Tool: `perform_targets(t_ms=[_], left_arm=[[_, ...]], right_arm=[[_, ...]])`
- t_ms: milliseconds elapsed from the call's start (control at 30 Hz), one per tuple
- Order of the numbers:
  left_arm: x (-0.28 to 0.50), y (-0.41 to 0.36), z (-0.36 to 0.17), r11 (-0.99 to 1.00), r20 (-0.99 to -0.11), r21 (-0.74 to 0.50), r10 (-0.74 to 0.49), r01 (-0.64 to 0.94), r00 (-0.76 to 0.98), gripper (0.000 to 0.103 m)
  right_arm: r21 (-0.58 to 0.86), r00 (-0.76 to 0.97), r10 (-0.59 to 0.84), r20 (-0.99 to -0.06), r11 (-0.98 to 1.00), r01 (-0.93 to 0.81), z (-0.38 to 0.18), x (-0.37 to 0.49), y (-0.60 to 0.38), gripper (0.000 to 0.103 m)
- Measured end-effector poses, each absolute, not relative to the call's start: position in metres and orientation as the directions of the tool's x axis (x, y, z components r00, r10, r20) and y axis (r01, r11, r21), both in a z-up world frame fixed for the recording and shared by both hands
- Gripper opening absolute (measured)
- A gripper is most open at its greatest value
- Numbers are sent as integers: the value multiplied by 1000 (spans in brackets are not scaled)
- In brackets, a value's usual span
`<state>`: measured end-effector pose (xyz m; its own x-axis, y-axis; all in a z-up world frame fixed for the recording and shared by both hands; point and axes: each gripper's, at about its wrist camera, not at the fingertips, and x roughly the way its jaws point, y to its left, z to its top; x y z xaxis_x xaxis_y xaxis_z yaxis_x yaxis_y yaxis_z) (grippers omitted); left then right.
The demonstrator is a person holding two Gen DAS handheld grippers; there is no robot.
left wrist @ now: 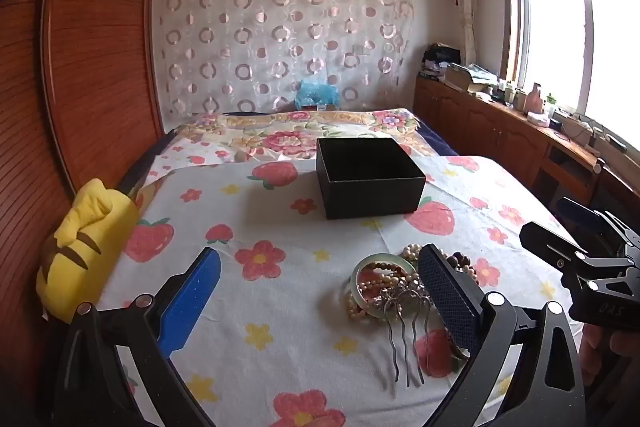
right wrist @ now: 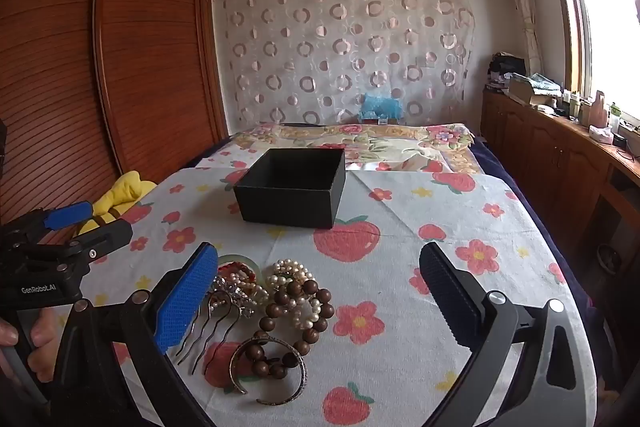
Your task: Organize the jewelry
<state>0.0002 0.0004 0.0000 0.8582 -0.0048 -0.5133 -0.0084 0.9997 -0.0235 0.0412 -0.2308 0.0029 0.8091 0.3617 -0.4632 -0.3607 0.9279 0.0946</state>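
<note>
Hair comb [right wrist: 208, 331] lying flat, prongs toward camera, beside bracelets [right wrist: 296, 303], both tools [left wrist: 320, 291] [right wrist: 318, 291] wide, holding nothing

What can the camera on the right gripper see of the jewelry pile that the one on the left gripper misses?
Only the right wrist view shows the metal cuff bracelet and the full loop of wooden beads. Only the left wrist view shows the whole green bangle; the right sees just its rim. Both show the hair comb, pearl strands, the open black box and the strawberry-print cloth.
</note>
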Motion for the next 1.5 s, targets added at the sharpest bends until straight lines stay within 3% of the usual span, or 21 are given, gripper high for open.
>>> perform_targets(t_ms=[1500], left_arm=[[1,-1,3,1000,-504,-21,-5,-6,864,95]], right_arm=[[94,808,361,-465,928,-361,3,40,-231,101]])
